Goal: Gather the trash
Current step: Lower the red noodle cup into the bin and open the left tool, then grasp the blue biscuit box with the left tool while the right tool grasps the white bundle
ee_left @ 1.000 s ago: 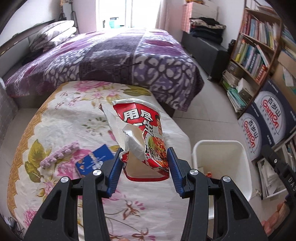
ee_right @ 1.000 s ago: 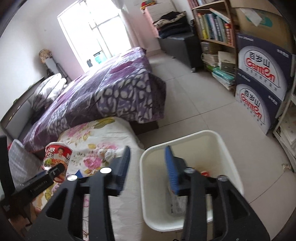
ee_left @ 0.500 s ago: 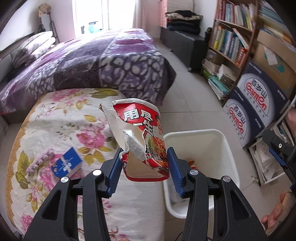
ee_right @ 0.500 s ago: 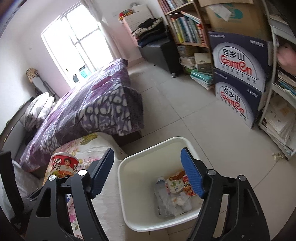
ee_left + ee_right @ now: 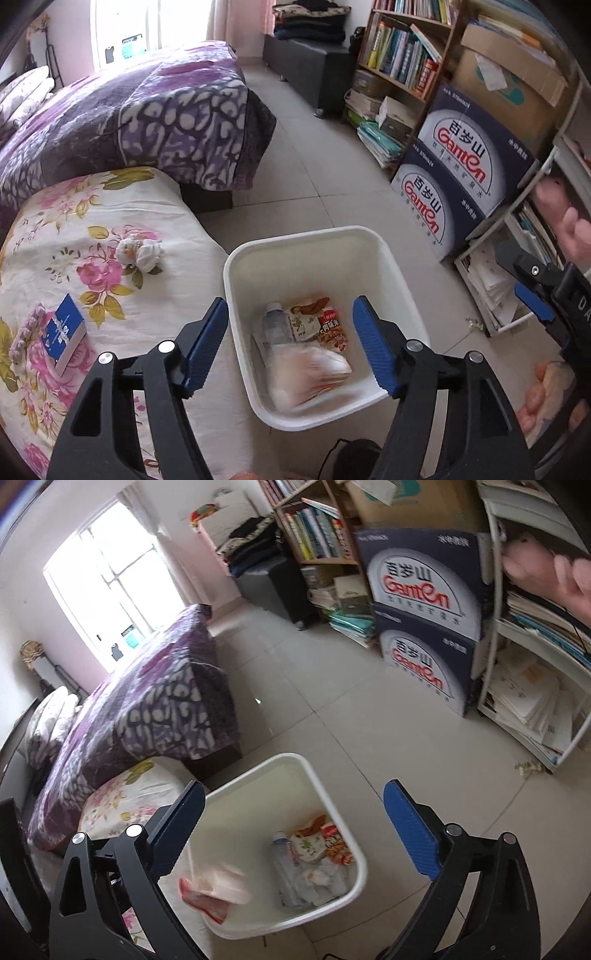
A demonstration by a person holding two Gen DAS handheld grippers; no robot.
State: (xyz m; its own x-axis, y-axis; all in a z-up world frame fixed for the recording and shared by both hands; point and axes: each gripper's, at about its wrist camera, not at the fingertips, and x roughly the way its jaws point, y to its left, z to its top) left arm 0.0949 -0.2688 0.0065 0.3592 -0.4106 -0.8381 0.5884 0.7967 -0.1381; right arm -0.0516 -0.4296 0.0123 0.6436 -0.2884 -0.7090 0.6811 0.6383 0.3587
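The snack bag (image 5: 310, 376), a motion-blurred red and white packet, is in the white bin (image 5: 295, 236), clear of both grippers. In the bin with it lie a clear bottle (image 5: 275, 325), a pale packet (image 5: 304, 319) and a red packet (image 5: 332, 330) with Chinese print too small to read, plus crumpled white wrap (image 5: 317, 880).

The left gripper (image 5: 290, 343) hangs over the bin, its jaws opening with nothing pressed between the blue pads. The right gripper (image 5: 293, 829) is above the bin too, its jaws opening very wide and empty.

Left of the bin is a surface under a flowered cloth (image 5: 74, 229), carrying a crumpled tissue (image 5: 142, 251) and a small blue box (image 5: 64, 334) with white writing that is unreadable. Right of the bin stand two stacked dark blue cartons (image 5: 461, 166) printed "Ganten" in red with Chinese characters above. Beyond the bin is a purple bed (image 5: 129, 118).
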